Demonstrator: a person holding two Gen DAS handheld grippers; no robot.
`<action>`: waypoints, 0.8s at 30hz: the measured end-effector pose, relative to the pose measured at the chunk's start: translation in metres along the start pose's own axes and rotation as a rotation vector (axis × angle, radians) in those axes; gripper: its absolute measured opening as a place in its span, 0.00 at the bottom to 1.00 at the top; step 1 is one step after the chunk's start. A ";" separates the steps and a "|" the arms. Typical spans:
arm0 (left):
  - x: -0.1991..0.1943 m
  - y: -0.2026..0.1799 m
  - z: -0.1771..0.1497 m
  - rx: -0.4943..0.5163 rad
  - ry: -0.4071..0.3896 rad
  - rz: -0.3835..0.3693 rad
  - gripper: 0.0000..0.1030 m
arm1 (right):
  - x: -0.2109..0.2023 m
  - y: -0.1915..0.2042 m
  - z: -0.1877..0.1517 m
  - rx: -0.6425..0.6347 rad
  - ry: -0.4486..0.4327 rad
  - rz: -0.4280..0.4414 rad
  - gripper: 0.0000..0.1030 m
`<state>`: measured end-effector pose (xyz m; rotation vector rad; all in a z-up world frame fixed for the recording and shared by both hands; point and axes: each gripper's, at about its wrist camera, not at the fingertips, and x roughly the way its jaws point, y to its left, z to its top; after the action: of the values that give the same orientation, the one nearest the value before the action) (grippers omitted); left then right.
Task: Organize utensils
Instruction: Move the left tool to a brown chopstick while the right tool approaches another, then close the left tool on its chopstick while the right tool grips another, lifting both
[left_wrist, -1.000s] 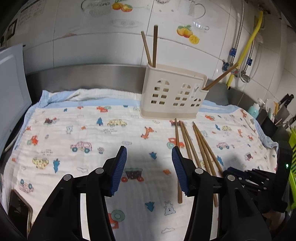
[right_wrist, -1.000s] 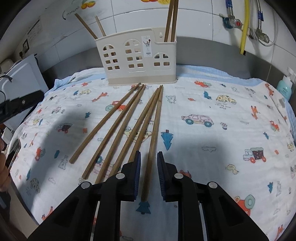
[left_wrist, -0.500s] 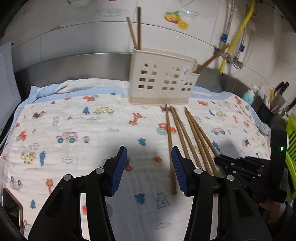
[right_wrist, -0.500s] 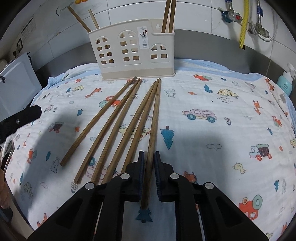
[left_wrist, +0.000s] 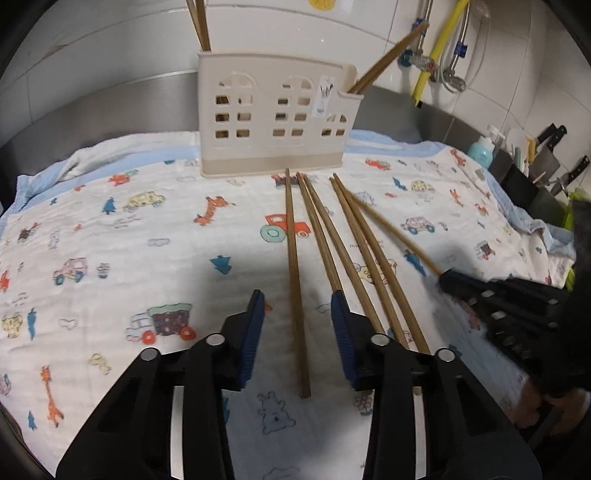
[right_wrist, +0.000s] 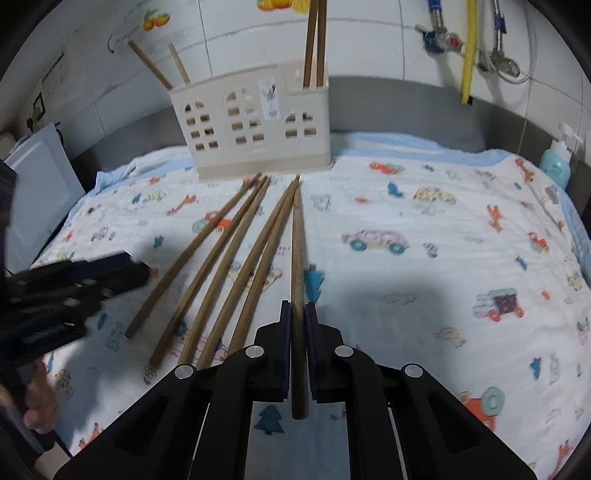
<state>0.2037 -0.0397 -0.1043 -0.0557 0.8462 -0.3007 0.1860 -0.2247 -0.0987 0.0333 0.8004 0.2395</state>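
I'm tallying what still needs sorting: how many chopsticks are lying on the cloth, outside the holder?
6. Five lie fanned on the cloth before the holder; the right gripper clamps the sixth. None seem hidden.

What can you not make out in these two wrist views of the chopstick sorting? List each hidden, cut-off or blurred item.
- Left wrist view: tops of the two upright wooden chopsticks in the cream plastic holder, cut by the top edge.
- Left wrist view: near ends of three brown chopsticks, behind the left gripper fingers.
- Right wrist view: left gripper, motion-blurred.

holder (right_wrist: 255, 129) at cloth's (right_wrist: 443, 288) back | chopsticks (right_wrist: 229, 258) fanned before it (more standing inside)
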 end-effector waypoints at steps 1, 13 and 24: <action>0.003 0.000 0.000 0.000 0.007 0.002 0.31 | -0.003 0.000 0.002 -0.002 -0.008 -0.001 0.07; 0.030 0.005 0.003 -0.040 0.056 -0.006 0.20 | -0.042 -0.005 0.026 -0.024 -0.116 0.012 0.07; 0.040 -0.006 0.009 -0.004 0.060 0.069 0.12 | -0.058 -0.003 0.039 -0.060 -0.152 0.018 0.07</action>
<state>0.2333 -0.0572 -0.1263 -0.0213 0.9065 -0.2371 0.1755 -0.2383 -0.0306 0.0020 0.6412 0.2742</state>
